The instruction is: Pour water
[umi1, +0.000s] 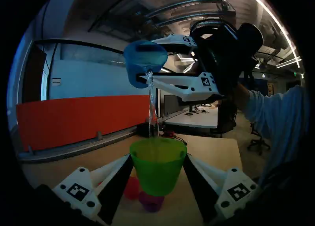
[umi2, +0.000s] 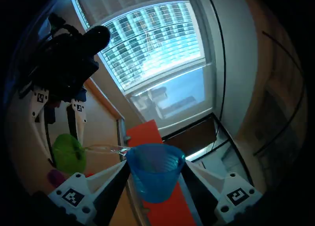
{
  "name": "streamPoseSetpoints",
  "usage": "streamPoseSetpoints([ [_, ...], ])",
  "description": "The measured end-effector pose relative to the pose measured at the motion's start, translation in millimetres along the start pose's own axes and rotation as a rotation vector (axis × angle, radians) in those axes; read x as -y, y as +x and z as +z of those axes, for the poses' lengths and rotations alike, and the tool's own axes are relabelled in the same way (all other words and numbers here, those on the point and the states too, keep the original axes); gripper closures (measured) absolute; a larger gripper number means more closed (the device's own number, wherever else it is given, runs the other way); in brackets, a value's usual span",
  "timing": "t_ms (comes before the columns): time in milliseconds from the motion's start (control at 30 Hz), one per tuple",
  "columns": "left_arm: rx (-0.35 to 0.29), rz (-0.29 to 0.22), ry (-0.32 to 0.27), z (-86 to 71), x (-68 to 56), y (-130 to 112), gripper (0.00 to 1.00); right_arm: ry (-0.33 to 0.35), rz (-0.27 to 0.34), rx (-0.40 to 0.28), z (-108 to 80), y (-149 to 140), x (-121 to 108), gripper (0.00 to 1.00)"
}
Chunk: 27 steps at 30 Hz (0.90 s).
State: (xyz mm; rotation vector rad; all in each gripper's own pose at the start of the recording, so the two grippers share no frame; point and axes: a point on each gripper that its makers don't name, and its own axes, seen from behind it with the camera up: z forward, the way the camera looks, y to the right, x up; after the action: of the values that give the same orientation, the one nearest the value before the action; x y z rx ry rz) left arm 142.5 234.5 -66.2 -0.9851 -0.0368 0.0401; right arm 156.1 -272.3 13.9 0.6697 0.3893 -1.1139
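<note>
Water [umi1: 151, 104]: a thin clear stream drops from the lip of the blue cup [umi1: 143, 60] into the mouth of the green cup [umi1: 158, 165] below. It lands inside the rim, toward the far side. No spill seen on the surface [umi1: 212, 147].

Blue cup: held high and tipped steeply, mouth angled down. The right claw [umi2: 155, 171] is drawn narrow on it, one finger pressing each side of the wall. Cannot make out how much water is left inside.

Green cup: upright, directly under the blue one, with a clear gap of air between the two. It appears to be held clear of the surface. The left claw [umi1: 158, 159] pinches it on both sides just under the rim. The wall is too cloudy to show the fill level.

Below the green cup, on the surface: a purple cup [umi1: 151, 200] with a pink cup [umi1: 132, 188] just beside it. A person's sleeve [umi1: 271, 108] shows behind the right claw.

Step, as judged: the pour itself, mid-flow. Progress unclear.

The next move calls for a steady, level green cup under the stream. The blue cup needs more tilt as the flow thins. Once drained, it should roll back upright before the cups part. The fall is long and the stream thin, so a small sideways drift would wet the cups below.
</note>
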Motion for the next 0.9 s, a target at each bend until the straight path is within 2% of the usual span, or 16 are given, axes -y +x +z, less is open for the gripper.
streamPoseSetpoints([
  [900, -0.002, 0.009, -0.002, 0.4, 1.3, 2, 0.15, -0.043, -0.156, 0.006, 2.6, -1, -13, 0.11],
])
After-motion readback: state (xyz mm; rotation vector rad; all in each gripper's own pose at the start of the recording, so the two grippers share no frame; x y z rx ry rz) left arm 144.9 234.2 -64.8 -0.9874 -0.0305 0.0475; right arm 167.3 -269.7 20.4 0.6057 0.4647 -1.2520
